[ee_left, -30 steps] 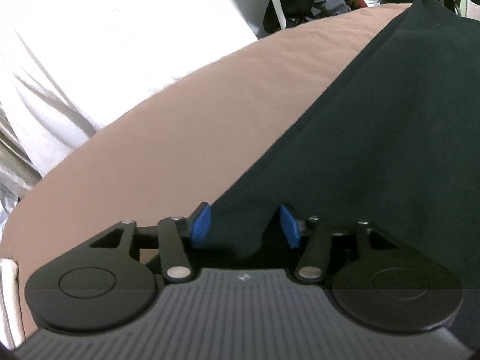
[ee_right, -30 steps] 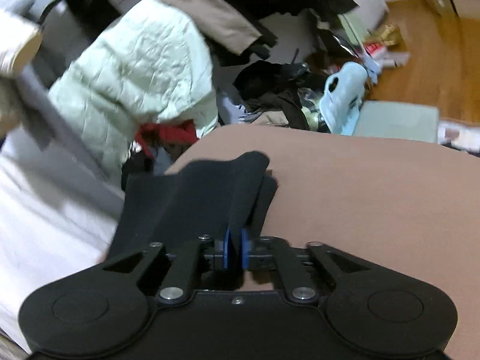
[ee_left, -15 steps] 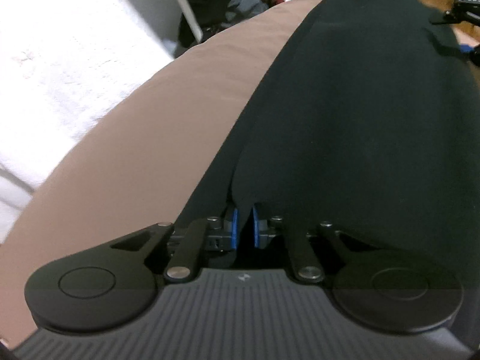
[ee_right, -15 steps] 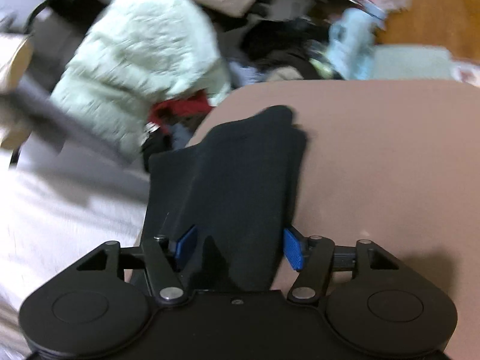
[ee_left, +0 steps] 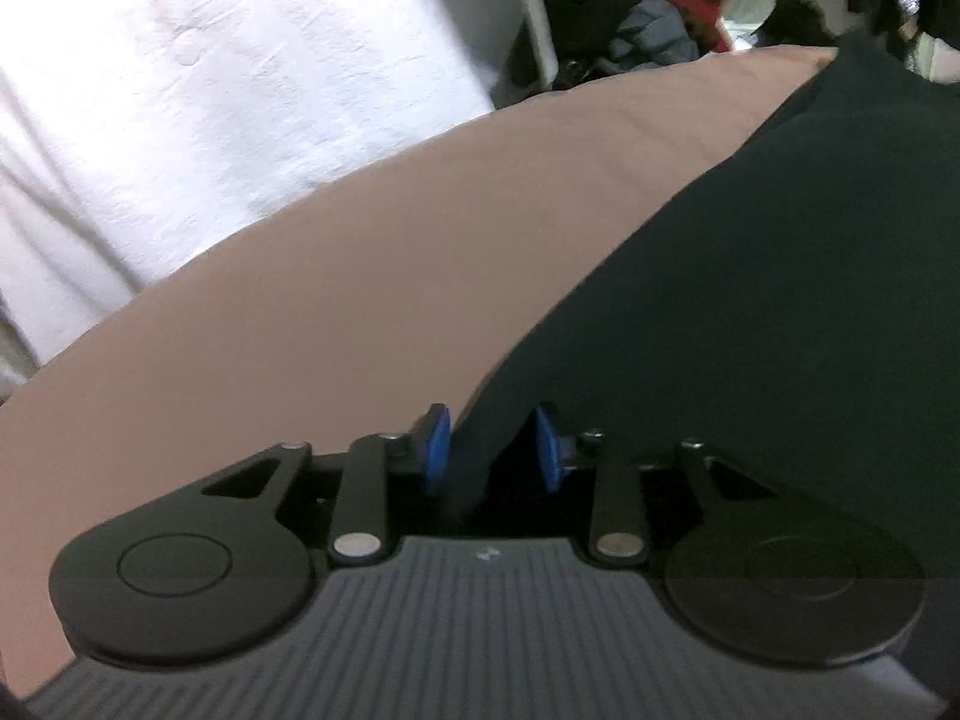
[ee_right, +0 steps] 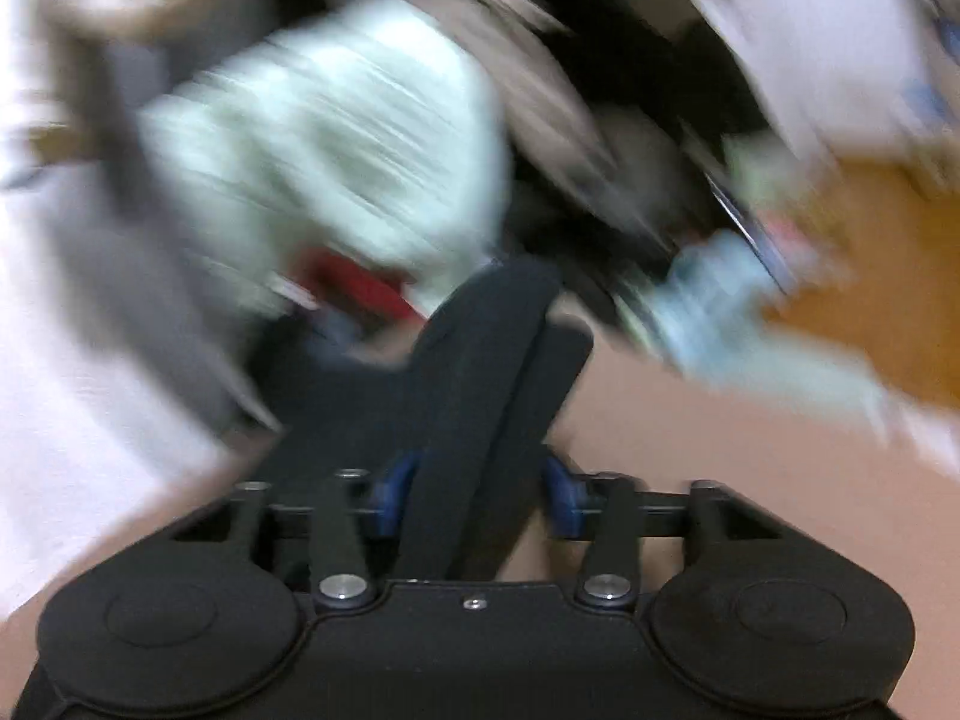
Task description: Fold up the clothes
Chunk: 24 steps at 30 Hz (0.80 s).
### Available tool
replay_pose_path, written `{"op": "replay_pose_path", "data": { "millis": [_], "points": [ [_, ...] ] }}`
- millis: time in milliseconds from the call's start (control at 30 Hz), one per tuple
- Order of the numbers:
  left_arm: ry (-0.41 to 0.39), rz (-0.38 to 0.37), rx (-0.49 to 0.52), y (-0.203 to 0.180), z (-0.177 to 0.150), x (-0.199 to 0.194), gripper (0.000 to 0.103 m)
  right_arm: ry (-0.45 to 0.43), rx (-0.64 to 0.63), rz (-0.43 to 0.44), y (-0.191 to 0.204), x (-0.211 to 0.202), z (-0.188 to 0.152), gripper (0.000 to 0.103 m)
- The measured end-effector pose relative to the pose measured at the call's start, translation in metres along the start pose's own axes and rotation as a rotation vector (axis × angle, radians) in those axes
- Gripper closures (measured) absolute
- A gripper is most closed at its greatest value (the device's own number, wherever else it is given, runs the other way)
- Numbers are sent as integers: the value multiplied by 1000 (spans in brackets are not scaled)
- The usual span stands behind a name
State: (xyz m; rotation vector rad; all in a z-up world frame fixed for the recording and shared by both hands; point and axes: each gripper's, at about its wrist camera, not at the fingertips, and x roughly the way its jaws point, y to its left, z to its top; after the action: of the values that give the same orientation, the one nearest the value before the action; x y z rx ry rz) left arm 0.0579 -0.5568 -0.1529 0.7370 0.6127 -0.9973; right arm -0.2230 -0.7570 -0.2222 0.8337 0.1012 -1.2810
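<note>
Left wrist: dark garment [ee_left: 780,300] edge lies loose between the parted jaws.

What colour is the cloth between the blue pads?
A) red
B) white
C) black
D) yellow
C: the cloth that runs up between the left gripper's blue pads is black, and it lies on a brown surface.

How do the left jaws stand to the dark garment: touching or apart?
Cannot tell. In the left wrist view the left gripper has just been opening, with the dark garment between its jaws, but shadow hides any gap.
</note>
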Motion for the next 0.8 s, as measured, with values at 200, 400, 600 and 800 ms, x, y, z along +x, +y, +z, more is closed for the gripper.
{"op": "replay_pose_path", "data": {
  "millis": [200,400,600,800],
  "points": [
    [-104,72,-69,48,-59,-107,30,88,199,87,-36,-29,8,47],
    [30,104,-377,133,-172,-175,21,205,227,167,-20,-50,-8,45],
    [181,231,-670,198,-297,-222,21,354,270,313,5,-75,-29,40],
    [137,205,-969,222,-371,-234,21,455,197,306,38,-102,-57,40]
  ]
}}
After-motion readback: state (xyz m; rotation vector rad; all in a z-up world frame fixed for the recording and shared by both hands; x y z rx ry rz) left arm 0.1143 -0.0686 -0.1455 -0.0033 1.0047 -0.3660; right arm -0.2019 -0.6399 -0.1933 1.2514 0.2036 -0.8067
